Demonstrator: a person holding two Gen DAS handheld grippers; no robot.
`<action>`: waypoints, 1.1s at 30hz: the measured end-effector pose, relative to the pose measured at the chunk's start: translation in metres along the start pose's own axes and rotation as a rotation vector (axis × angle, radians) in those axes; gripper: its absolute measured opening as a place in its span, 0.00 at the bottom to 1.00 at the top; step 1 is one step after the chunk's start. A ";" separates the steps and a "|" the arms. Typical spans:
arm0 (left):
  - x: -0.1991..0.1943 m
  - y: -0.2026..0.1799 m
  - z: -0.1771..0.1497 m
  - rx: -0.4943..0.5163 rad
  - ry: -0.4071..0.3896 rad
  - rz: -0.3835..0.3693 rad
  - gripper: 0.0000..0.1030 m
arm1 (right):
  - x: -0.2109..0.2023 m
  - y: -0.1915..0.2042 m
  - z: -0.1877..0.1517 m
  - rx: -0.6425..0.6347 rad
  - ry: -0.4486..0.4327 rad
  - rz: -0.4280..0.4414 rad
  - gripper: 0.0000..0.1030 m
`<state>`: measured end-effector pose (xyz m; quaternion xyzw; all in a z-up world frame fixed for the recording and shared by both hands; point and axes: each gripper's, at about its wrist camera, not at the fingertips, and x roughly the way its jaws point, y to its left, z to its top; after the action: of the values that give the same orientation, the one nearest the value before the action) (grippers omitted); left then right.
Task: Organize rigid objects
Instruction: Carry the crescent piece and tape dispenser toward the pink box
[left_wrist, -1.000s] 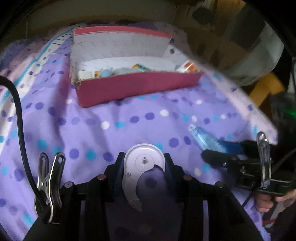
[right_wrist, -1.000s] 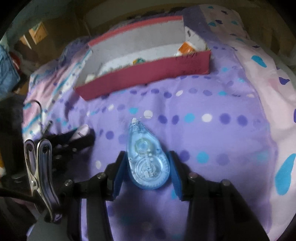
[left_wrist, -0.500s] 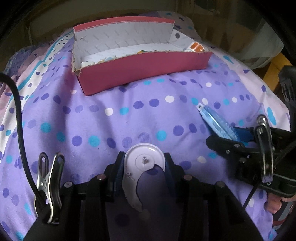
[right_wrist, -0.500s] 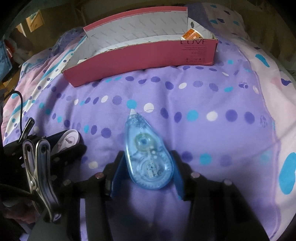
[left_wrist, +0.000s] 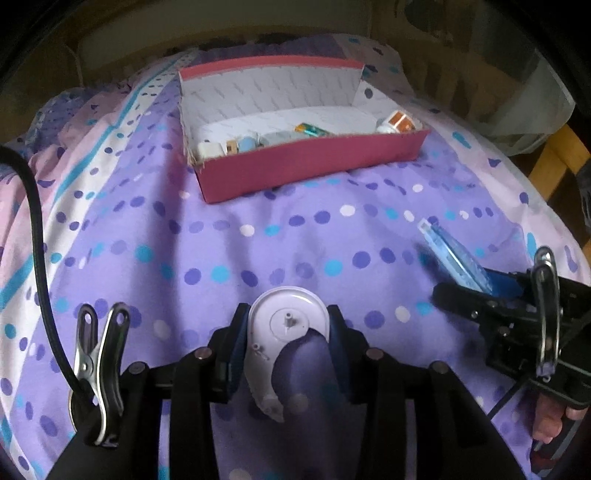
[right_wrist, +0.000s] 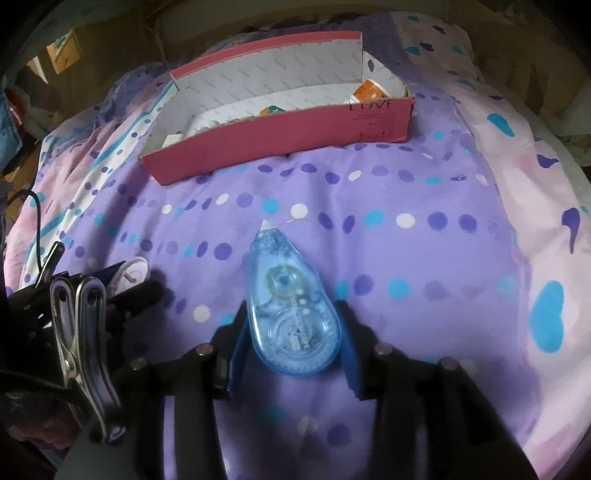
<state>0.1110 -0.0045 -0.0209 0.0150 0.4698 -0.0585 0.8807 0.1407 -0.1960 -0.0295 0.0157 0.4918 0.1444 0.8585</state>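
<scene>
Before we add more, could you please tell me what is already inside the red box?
Inside the red box: an orange-and-white item at the right end and several small items toward the left. Its front wall hides their lower parts.

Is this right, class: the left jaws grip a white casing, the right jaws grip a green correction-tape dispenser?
Only the colour is wrong. The right wrist view shows the correction-tape dispenser is transparent blue, not green. The white casing is in the left jaws.

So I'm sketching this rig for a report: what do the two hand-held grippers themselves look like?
Both match. The left hand-held gripper and the right hand-held gripper have black frames with round metal bolt heads, and blue pads lining the fingers. Each carries a silver spring clip; a black cable runs past the left one.
</scene>
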 end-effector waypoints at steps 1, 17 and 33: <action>-0.002 0.000 0.001 -0.001 -0.004 0.002 0.41 | -0.003 -0.001 -0.001 -0.001 -0.004 0.002 0.42; -0.016 0.003 0.004 0.009 -0.036 0.038 0.41 | -0.017 0.008 0.003 -0.010 -0.021 0.020 0.42; -0.035 -0.004 0.012 0.026 -0.067 0.041 0.41 | -0.041 0.024 0.014 -0.054 -0.061 0.029 0.42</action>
<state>0.1015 -0.0059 0.0148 0.0340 0.4387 -0.0468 0.8968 0.1274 -0.1821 0.0161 0.0039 0.4612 0.1694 0.8710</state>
